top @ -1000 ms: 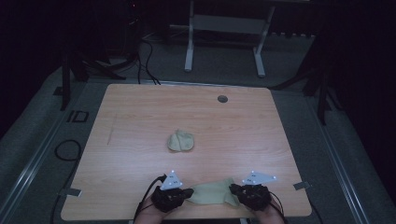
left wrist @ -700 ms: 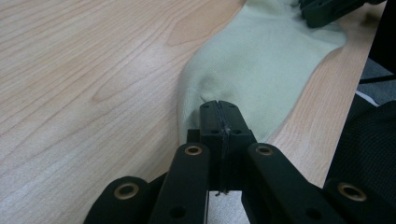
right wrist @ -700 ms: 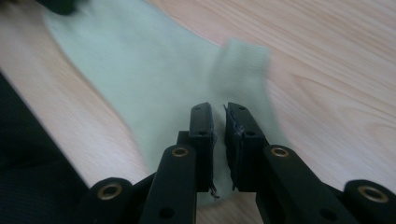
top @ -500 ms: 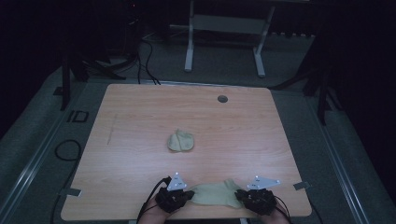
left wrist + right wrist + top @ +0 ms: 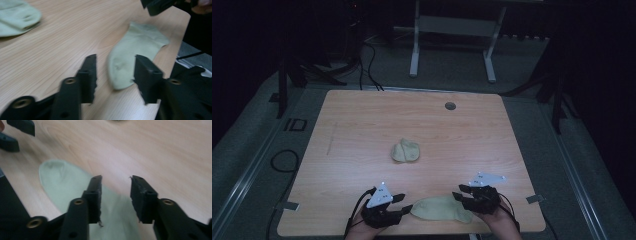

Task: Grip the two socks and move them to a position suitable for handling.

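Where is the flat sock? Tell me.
In the high view the flat sock lies at the table's near edge, between the left claw and the right claw, nearer than the bundled sock.

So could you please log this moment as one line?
left gripper: jaws just opened, off sock | right gripper: jaws just opened, nothing gripped | sock: flat, near table edge | folded sock: mid-table

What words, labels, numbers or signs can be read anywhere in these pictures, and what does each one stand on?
"ID": pale mark on the grey floor left of the table; faint, so the reading is unsure.
Flat sock, folded sock, left gripper, right gripper: no readable text; small dark marks on the grey plates are too small to read.
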`<action>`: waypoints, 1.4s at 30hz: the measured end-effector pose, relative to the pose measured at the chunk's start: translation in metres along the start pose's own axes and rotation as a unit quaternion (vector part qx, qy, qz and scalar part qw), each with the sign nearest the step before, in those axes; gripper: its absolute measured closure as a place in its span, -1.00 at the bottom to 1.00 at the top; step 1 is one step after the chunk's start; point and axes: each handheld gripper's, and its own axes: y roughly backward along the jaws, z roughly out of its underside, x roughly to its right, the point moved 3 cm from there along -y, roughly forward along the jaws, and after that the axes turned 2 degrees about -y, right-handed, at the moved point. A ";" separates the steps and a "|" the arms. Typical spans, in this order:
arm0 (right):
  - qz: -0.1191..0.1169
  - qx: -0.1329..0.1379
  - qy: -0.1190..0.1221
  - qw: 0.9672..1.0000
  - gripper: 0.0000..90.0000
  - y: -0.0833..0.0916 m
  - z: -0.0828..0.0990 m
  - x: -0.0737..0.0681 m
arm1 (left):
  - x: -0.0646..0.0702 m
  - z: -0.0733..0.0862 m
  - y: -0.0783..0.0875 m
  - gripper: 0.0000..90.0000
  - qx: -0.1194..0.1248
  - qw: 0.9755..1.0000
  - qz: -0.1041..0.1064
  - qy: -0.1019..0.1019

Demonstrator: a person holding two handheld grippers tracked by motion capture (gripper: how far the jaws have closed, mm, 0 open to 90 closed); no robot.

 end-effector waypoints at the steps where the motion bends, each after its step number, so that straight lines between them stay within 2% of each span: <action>1: -0.003 -0.002 0.005 1.000 0.29 -0.002 -0.005 0.000 | -0.002 0.003 0.002 0.14 0.002 1.000 -0.004 0.000; 7: -0.006 -0.004 0.013 1.000 0.24 -0.017 -0.025 -0.001 | -0.009 0.015 0.011 0.14 -0.001 1.000 -0.014 0.001; 9: -0.009 -0.007 0.014 1.000 0.23 -0.028 -0.035 -0.001 | -0.013 0.020 0.016 0.08 -0.003 1.000 -0.021 0.002; 16: -0.011 -0.014 0.021 1.000 0.14 -0.051 -0.061 -0.002 | -0.024 0.032 0.027 0.08 -0.006 0.999 -0.037 0.012; 19: -0.009 -0.011 0.017 1.000 0.12 -0.057 -0.069 -0.001 | -0.026 0.034 0.030 0.08 -0.005 0.999 -0.039 0.014; 21: -0.008 -0.009 0.010 1.000 0.10 -0.067 -0.081 0.001 | -0.027 0.038 0.033 0.08 -0.001 0.999 -0.043 0.020; 24: -0.006 -0.011 0.008 1.000 0.06 -0.077 -0.093 0.003 | -0.027 0.039 0.032 0.08 0.006 0.999 -0.032 0.029; 29: -0.011 -0.013 0.006 1.000 -0.01 -0.093 -0.110 0.004 | -0.022 0.038 0.030 0.02 0.005 0.999 -0.030 0.015; 36: -0.006 -0.020 0.012 1.000 -0.05 -0.117 -0.131 0.000 | -0.019 0.039 0.030 0.01 0.010 1.000 -0.023 0.009; 42: 0.000 -0.021 0.014 1.000 -0.07 -0.139 -0.149 -0.006 | -0.019 0.038 0.030 -0.36 0.004 0.999 -0.040 0.003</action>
